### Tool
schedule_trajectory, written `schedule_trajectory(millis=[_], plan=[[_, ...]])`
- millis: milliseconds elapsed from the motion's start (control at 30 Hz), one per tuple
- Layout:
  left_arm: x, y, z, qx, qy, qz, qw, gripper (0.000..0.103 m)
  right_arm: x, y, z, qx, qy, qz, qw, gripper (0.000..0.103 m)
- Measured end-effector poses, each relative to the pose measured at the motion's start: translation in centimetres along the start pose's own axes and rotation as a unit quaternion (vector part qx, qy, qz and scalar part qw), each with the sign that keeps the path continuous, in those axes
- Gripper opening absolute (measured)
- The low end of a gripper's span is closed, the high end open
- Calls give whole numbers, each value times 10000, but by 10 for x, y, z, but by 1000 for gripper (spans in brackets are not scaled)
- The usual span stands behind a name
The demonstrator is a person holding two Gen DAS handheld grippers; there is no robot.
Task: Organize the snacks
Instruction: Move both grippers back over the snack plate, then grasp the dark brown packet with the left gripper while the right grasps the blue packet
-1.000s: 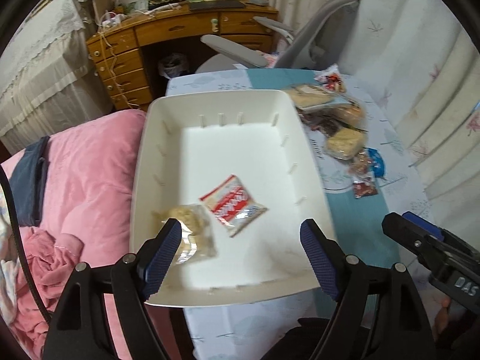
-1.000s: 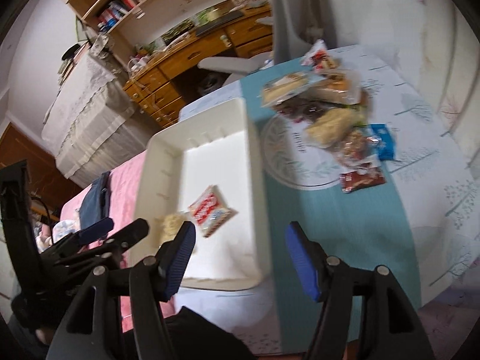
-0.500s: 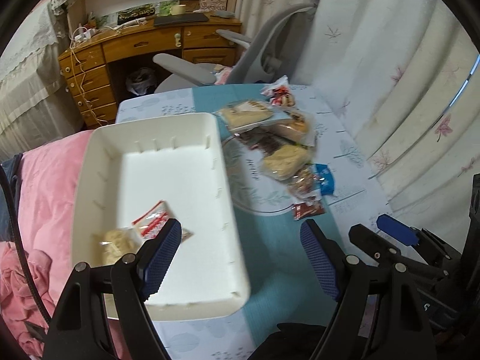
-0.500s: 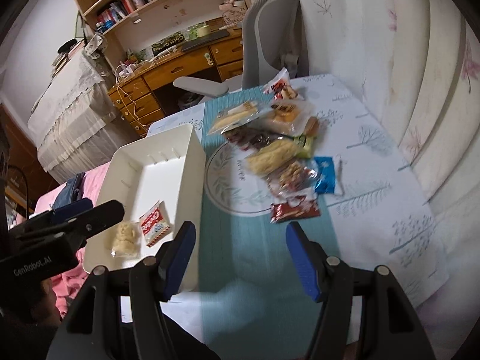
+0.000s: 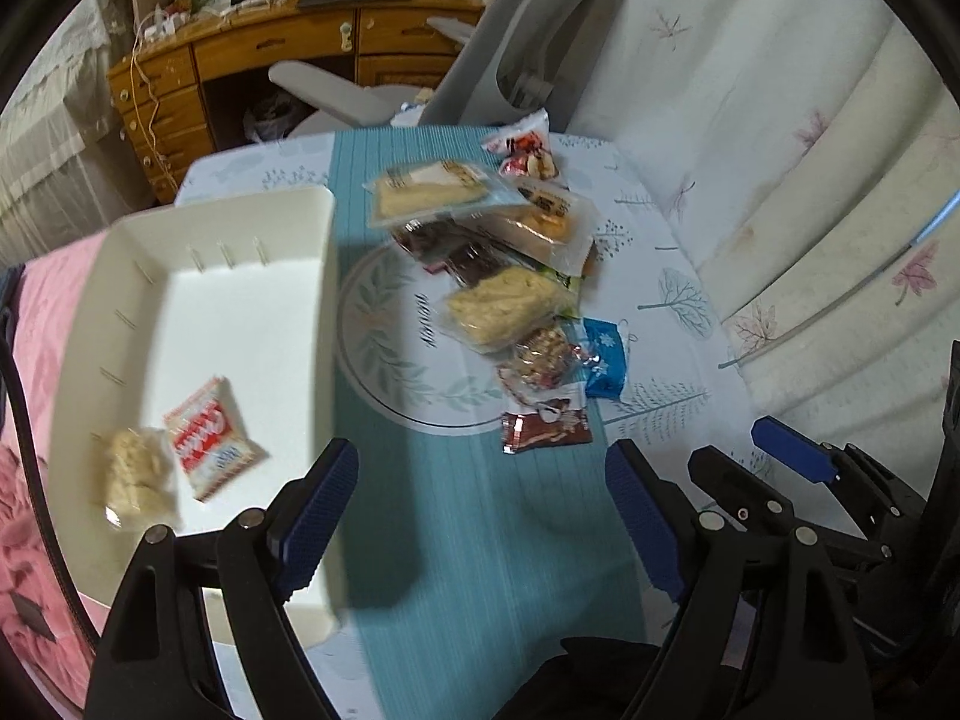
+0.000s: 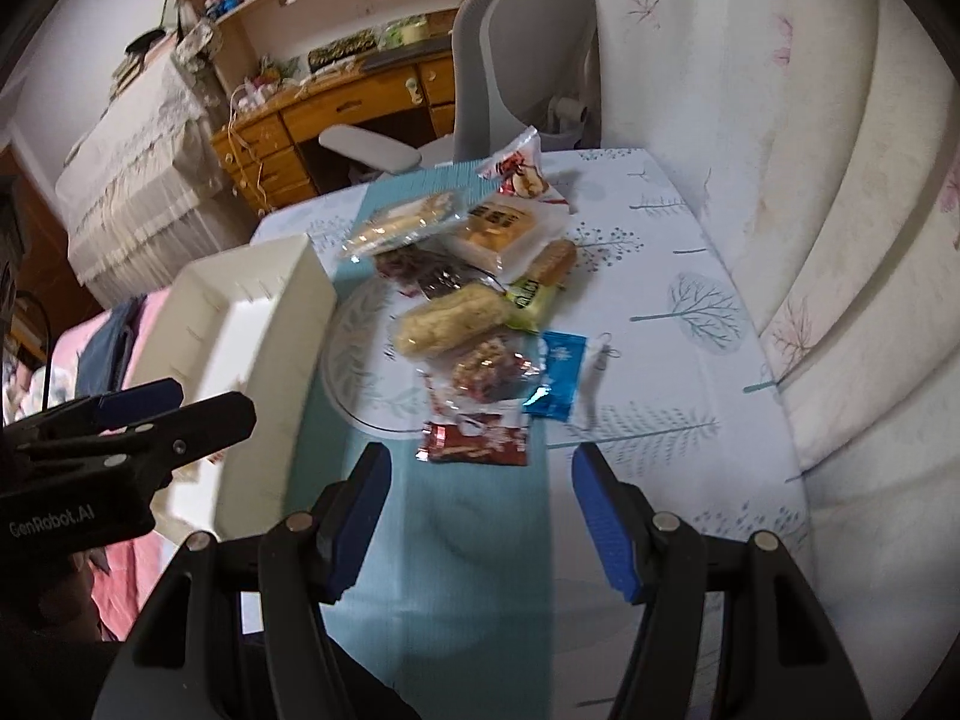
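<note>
2 snack pkts (image 5: 180,456) in white tray (image 5: 204,228), both grippers empty

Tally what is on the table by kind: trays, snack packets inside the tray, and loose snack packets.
White tray: 1
Packets in the tray: 2
Loose packets on the table: 9, as far as the overlapping pile allows
Total: 12
</note>
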State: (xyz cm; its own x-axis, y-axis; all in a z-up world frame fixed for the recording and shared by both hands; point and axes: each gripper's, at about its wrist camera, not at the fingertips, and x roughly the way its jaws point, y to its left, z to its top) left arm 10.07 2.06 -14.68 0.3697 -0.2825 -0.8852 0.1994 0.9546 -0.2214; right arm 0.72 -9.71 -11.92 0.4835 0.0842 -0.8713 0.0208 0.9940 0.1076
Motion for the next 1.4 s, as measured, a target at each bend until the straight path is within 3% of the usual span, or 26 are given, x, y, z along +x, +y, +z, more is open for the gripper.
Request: schedule_trajectory(millis=[500, 733, 1133, 1400], plan=[[90, -29, 1, -776, 595, 285, 9948, 84, 49, -46, 14, -1405, 246, -227, 9895, 64], [127, -34, 5, -917, 959, 430, 9902, 84, 83, -53, 11, -2016, 374, -340, 9782, 72], [172, -36, 11, -1146, 1582, 644, 9786, 84, 126, -59, 12, -2695, -57, 139, 9629, 72], [195, -42, 14, -1149, 1913, 779, 9717, 83, 152, -64, 19, -2783, 43, 421, 9596, 71]])
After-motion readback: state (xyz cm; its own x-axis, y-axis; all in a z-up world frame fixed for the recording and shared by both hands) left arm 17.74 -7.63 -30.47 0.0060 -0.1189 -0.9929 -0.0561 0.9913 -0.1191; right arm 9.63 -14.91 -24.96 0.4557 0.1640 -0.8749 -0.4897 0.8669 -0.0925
